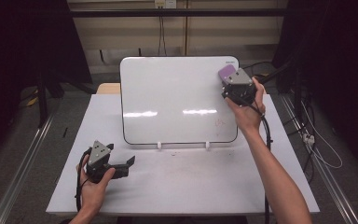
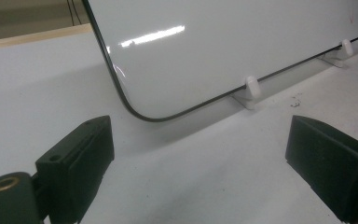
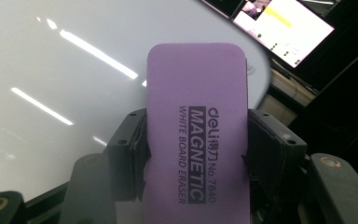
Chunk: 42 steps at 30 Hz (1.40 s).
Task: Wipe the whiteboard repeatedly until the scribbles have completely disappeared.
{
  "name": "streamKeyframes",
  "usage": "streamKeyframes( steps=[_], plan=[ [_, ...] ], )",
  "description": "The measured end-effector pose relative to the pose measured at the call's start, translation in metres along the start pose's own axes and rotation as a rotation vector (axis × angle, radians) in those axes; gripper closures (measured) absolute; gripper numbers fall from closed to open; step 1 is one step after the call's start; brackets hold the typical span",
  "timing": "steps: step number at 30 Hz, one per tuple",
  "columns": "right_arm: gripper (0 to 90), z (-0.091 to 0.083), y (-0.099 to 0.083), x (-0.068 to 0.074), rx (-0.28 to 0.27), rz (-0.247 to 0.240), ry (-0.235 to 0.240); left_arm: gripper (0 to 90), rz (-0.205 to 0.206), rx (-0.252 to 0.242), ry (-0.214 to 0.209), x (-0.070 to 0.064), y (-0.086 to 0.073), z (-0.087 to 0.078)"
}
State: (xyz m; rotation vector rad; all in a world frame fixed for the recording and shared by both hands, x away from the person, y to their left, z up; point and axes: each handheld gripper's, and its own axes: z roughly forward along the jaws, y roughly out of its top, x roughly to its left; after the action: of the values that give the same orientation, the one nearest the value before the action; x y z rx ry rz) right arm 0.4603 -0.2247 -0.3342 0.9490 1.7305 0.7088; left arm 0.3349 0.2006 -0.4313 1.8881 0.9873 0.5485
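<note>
A white counter (image 1: pixel 182 182) stands in a dim room, metal rails on the floor at either side and cables hanging on the pale wall at 12 o'clock. A whiteboard (image 1: pixel 177 100) leans on two small white feet (image 2: pixel 251 87) near the counter's middle, with light streaks reflected on its face. At 2 o'clock the right tool (image 1: pixel 233 79) grips a purple magnetic eraser (image 3: pixel 200 135) by its long sides, at the board's upper corner. At 8 o'clock the left tool (image 1: pixel 128 163) hovers low with jaws wide apart, holding nothing. Whether the eraser actually touches the board cannot be told. A faint reddish mark (image 1: pixel 220 122) on the board is too small to read.
</note>
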Motion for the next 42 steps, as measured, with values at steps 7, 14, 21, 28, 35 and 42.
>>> streamKeyframes(
  steps=[7,14,21,28,35,42],
  plan=[
    [42.2,-0.012,-0.009,0.046,-0.028,-0.064,0.089,7.7,-0.006,-0.006,-0.002,-0.002,0.000,0.001],
    [42.2,0.001,0.006,0.011,-0.016,0.006,0.046,7.7,-0.005,-0.008,-0.006,-0.002,0.000,0.001],
    [42.2,0.011,0.015,-0.025,-0.010,0.042,0.001,7.7,-0.005,0.001,-0.003,-0.001,0.000,0.002],
    [42.1,-0.006,-0.010,0.015,-0.037,0.001,0.063,7.7,0.005,-0.003,-0.011,-0.004,0.001,0.003],
    [42.1,-0.035,-0.055,0.077,-0.053,-0.080,0.173,7.7,0.006,0.001,-0.013,-0.006,0.001,0.005],
    [42.1,-0.025,-0.043,0.052,-0.048,-0.006,0.142,7.7,0.017,0.010,-0.019,-0.007,0.001,0.006]
  ],
)
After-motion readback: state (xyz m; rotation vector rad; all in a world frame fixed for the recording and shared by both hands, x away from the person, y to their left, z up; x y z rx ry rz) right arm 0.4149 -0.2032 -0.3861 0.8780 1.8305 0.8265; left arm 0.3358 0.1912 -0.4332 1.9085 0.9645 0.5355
